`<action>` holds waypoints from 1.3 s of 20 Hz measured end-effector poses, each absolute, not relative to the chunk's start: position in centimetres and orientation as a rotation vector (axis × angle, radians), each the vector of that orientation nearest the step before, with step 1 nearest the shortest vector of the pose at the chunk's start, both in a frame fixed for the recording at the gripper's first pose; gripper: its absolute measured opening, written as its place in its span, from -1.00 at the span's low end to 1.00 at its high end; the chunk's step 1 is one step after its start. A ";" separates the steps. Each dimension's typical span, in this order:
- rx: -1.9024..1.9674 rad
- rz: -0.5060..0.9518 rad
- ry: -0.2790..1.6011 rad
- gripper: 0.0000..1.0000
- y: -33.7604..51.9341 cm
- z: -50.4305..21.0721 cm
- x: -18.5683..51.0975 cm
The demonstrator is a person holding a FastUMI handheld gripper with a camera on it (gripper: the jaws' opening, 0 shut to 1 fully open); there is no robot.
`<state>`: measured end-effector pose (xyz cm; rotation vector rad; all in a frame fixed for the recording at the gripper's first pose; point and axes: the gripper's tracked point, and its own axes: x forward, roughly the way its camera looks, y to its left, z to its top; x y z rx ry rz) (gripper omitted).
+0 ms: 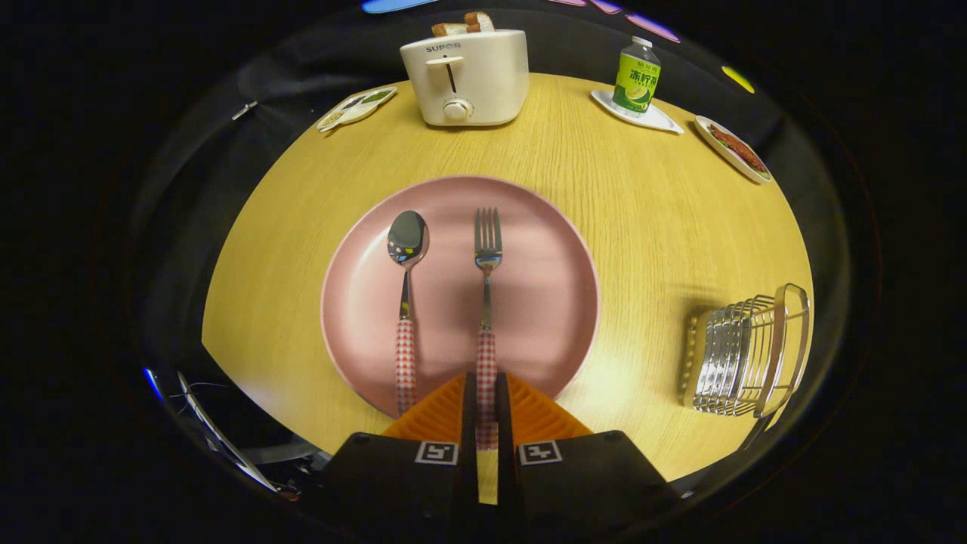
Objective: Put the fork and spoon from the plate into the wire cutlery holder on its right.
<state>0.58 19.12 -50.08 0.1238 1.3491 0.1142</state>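
On the pink plate (529, 317), the claw (486, 397) is squeezed tight on the fork (487, 302) handle, with the spoon (406, 302) just left. Next I think it must lift the fork and carry it right to the holder (748, 351).

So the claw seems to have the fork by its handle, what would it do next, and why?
Probably lift the fork straight up off the pink plate. The claw looks closed on the checked handle end, while the tines lie flat on the plate and the spoon lies close beside it. Rising first should clear the rim before swinging right toward the wire cutlery holder.
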 end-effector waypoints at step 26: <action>-0.286 0.350 1.770 -0.77 -5.9 -34.9 -8.9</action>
